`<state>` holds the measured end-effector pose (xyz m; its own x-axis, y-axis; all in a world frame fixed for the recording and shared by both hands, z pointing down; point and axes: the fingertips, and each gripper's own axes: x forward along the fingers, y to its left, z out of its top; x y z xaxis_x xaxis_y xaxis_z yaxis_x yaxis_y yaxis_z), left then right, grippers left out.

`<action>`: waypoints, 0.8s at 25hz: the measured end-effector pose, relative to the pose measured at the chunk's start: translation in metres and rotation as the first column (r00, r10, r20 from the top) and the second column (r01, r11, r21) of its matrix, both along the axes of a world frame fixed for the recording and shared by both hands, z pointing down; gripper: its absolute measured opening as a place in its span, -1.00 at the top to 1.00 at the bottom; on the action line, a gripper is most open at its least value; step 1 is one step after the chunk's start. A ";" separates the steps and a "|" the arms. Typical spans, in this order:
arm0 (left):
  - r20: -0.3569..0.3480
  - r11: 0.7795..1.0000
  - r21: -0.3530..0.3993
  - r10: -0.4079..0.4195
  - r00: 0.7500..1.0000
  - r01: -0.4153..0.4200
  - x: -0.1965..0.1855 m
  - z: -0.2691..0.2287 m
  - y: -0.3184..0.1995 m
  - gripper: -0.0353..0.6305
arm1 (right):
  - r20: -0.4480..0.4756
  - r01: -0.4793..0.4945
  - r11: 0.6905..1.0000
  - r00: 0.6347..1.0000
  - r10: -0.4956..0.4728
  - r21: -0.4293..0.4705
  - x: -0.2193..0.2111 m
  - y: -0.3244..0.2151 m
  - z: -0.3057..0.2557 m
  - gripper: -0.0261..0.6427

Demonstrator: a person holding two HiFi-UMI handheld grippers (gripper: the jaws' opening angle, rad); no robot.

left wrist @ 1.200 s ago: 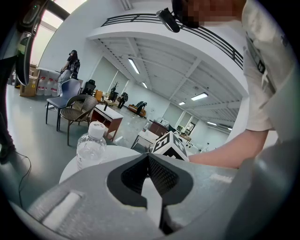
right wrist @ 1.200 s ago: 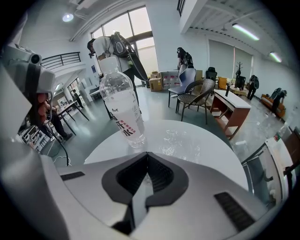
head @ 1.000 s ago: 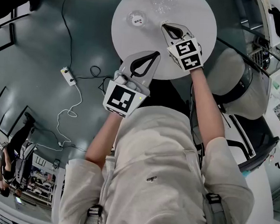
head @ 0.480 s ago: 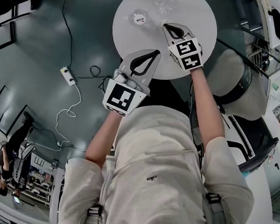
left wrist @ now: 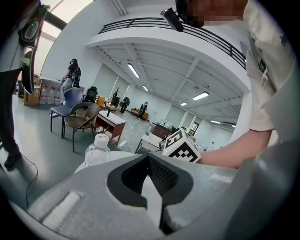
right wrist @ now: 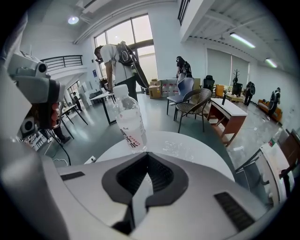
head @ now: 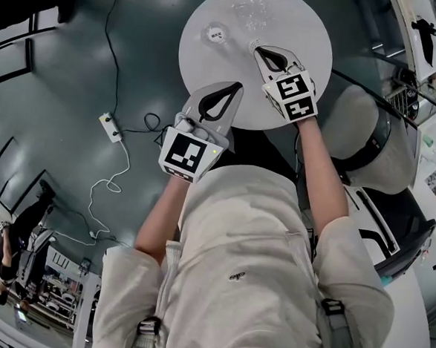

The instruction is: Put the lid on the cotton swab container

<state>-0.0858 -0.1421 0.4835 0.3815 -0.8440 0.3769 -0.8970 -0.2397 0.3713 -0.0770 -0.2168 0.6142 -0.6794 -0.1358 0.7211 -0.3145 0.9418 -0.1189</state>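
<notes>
A round white table (head: 310,35) carries a clear, glinting plastic thing (head: 251,14) at its far side; it also shows as a clear thing (right wrist: 180,149) on the tabletop in the right gripper view. I cannot tell whether it is the swab container or its lid. My right gripper (head: 258,50) is over the table's middle, jaws shut and empty, short of that clear thing. At the table's near edge my left gripper (head: 239,85) is also shut on nothing. Both gripper views, left gripper (left wrist: 149,157) and right gripper (right wrist: 147,154), show the jaws closed together.
A clear water bottle (head: 216,33) with a white cap stands on the table's far left, the bottle (right wrist: 129,119) just left of my right gripper's line. A power strip and cable (head: 110,125) lie on the floor to the left. A grey seat (head: 363,120) stands to the right.
The head view has shifted slightly. Both grippers stay shut and have hardly moved against the table.
</notes>
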 end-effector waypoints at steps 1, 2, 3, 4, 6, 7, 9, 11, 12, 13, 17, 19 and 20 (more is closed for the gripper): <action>0.004 1.000 0.001 -0.003 1.000 0.003 0.001 -0.003 0.002 0.87 | 0.011 -0.002 1.000 1.000 0.002 0.003 0.002 0.001 -0.007 0.90; 0.010 1.000 0.000 -0.006 1.000 0.006 0.003 -0.005 0.004 0.87 | 0.023 -0.004 1.000 1.000 0.004 0.005 0.004 0.003 -0.015 0.90; 0.016 1.000 0.000 -0.010 1.000 0.010 0.004 -0.008 0.006 0.87 | 0.035 -0.005 1.000 0.999 0.005 0.009 0.007 0.004 -0.022 0.90; 0.021 1.000 0.003 -0.017 1.000 0.017 0.005 -0.011 0.008 0.87 | 0.047 -0.005 1.000 0.999 0.004 0.015 0.009 0.006 -0.030 0.90; 0.026 0.999 0.008 -0.039 0.999 0.038 0.005 -0.016 0.012 0.87 | 0.068 -0.005 1.000 0.998 0.004 0.024 0.015 0.010 -0.045 0.90; 0.030 0.999 0.015 -0.050 0.998 0.050 0.005 -0.018 0.013 0.87 | 0.079 -0.007 1.000 0.997 0.005 0.026 0.017 0.012 -0.053 0.90; 0.039 0.997 0.031 -0.067 0.997 0.066 0.005 -0.024 0.017 0.87 | 0.102 -0.009 0.999 0.995 0.006 0.031 0.024 0.017 -0.066 0.90; 0.050 0.996 0.042 -0.078 0.996 0.076 0.007 -0.030 0.021 0.87 | 0.123 -0.010 0.999 0.992 0.005 0.037 0.030 0.023 -0.080 0.90; 0.057 0.996 0.047 -0.083 0.995 0.080 0.009 -0.033 0.023 0.87 | 0.133 -0.009 0.999 0.991 0.003 0.043 0.033 0.026 -0.087 0.90; 0.064 0.995 0.052 -0.088 0.994 0.085 0.010 -0.036 0.026 0.87 | 0.143 -0.008 0.999 0.990 0.001 0.051 0.036 0.029 -0.094 0.90; 0.093 0.992 0.078 -0.104 0.990 0.097 0.016 -0.049 0.034 0.87 | 0.192 -0.007 0.997 0.981 -0.008 0.074 0.047 0.042 -0.123 0.90; 0.101 0.991 0.089 -0.111 0.989 0.103 0.019 -0.055 0.037 0.87 | 0.217 -0.006 0.996 0.976 -0.013 0.084 0.052 0.049 -0.138 0.90; 0.104 0.990 0.094 -0.115 0.988 0.105 0.020 -0.057 0.038 0.87 | 0.230 -0.007 0.996 0.973 -0.013 0.088 0.054 0.052 -0.144 0.90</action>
<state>-0.0655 -0.1040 0.4263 0.2454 -0.9102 0.3336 -0.9537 -0.1649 0.2515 -0.0230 -0.1652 0.4697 -0.8265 -0.1889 0.5303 -0.2852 0.9527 -0.1051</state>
